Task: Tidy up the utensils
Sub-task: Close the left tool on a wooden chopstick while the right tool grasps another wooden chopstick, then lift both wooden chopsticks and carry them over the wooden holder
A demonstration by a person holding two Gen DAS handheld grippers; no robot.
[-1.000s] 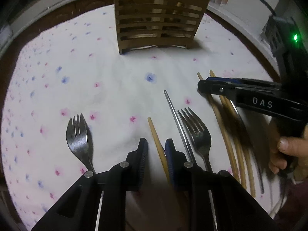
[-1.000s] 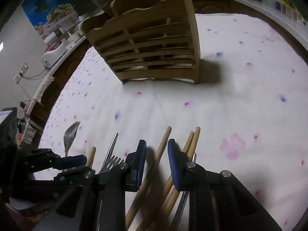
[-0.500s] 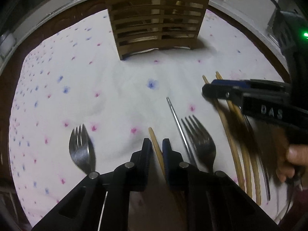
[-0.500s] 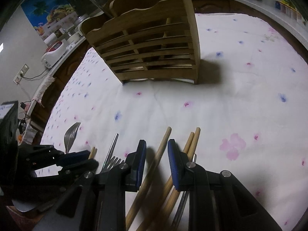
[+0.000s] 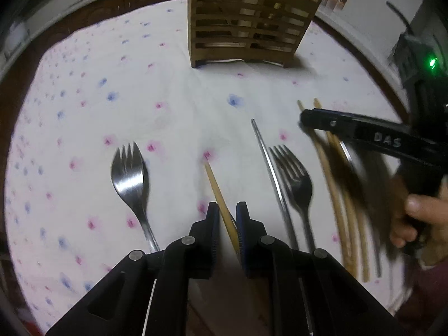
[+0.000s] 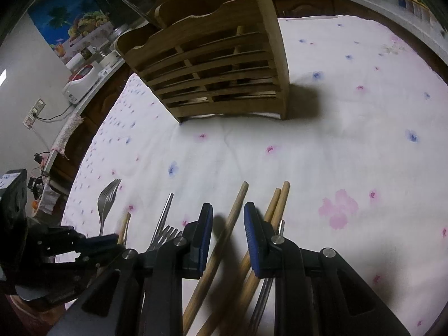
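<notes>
— What was seen on the floral tablecloth (image 5: 179, 106), taken from the left?

— A spork (image 5: 129, 180) was laid farthest left, well apart from the rest. Just right of it a single bamboo chopstick (image 5: 217, 193) was found, its near end caught between the blue pads of the left gripper (image 5: 226, 218); the pads were drawn nearly together, and the right pad appeared to be touched by the stick, though a full pinch could not be confirmed.

— And beyond that?

— A metal chopstick (image 5: 266, 156) and a steel fork (image 5: 296, 179) were laid side by side, just right of the left gripper. Further right, a bundle of wooden chopsticks (image 5: 333, 184) was lined up, with a thin metal piece beside it.

— Where was the right gripper (image 6: 225, 215) placed?

— It was held low over that bundle, gripped by a hand (image 5: 414, 218). Its jaws were kept parted; one wooden chopstick (image 6: 232, 218) was framed in the gap without either pad being pressed on it, while the other two sticks were passed under the right finger.

— And the holder?

— The slatted wooden utensil holder (image 5: 246, 30) was stood upright at the far side of the cloth, well apart from both grippers.
</notes>
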